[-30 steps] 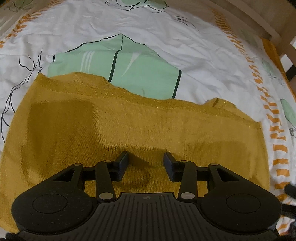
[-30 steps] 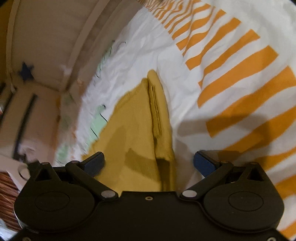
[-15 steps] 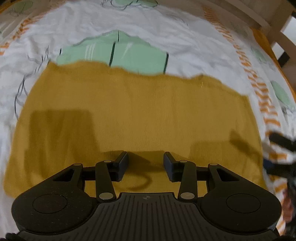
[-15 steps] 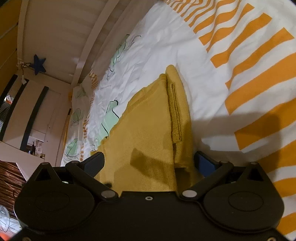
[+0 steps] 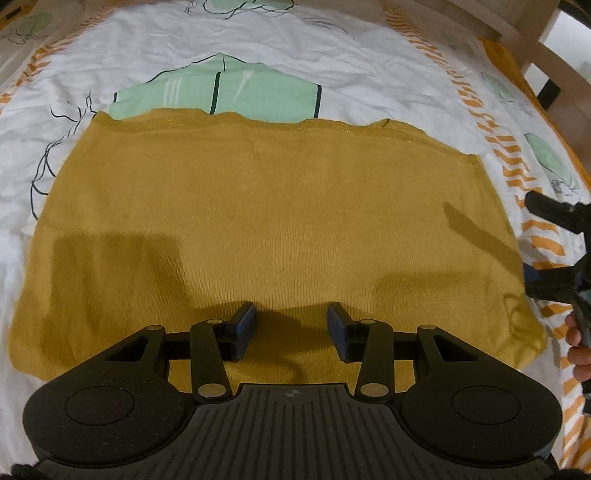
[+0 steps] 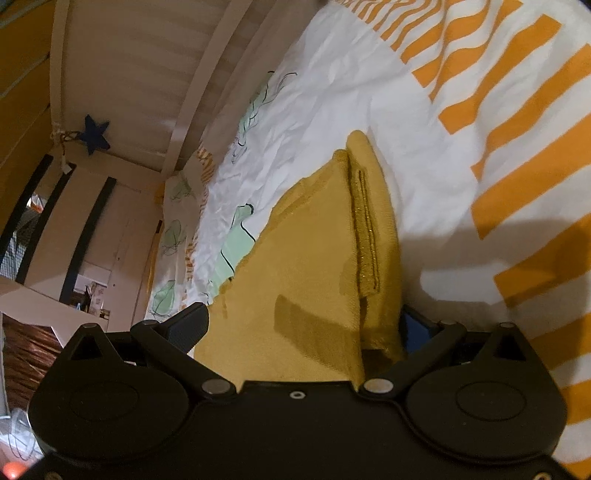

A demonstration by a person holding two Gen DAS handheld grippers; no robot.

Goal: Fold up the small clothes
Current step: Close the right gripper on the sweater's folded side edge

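A mustard-yellow knit garment [image 5: 280, 221] lies spread flat on the patterned bedsheet [image 5: 295, 40], its hem running along the far side. My left gripper [image 5: 291, 319] hovers over the garment's near middle, open about halfway, with only flat cloth under the gap. At that view's right edge my right gripper [image 5: 554, 251] sits by the garment's right side, a person's fingers [image 5: 578, 343] behind it. In the right wrist view the garment's doubled side edge [image 6: 373, 236] runs in between the wide-open right gripper [image 6: 303, 326]; the pads do not press on it.
The sheet is white with green leaf prints [image 5: 221, 92] and orange stripes [image 6: 517, 110]. A wooden bed frame [image 5: 535, 26] borders the far right. In the right wrist view a slatted board [image 6: 147, 66] and a blue star [image 6: 95, 133] stand beyond the bed.
The left gripper drew back across the garment, so more cloth shows and the right gripper now enters at the right. The right gripper closed in; the garment's edge now lies between its jaws.
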